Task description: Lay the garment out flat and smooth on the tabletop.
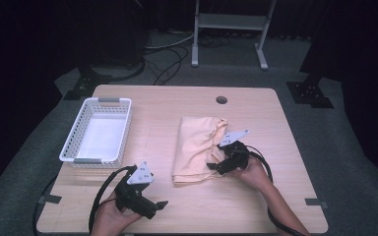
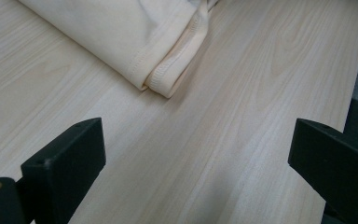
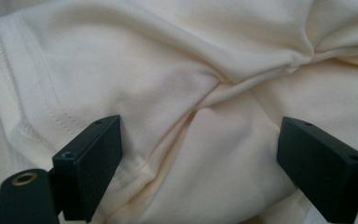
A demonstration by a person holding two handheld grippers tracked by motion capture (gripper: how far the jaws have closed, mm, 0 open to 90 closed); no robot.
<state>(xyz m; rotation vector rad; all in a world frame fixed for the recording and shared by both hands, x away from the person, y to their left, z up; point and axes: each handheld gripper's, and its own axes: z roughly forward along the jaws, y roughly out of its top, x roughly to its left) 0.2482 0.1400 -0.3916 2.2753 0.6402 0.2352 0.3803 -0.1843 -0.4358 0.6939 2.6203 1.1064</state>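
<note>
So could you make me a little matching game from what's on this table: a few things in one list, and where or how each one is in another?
Things:
1. basket
2. folded cloth
3. left gripper
4. right gripper

Places or states:
A. open, jaws over the cream fabric
B. white, at the table's left side
C. open, above bare wood near the front edge
D. pale yellow, lying mid-table

Pairs: 1-B, 2-D, 3-C, 4-A
</note>
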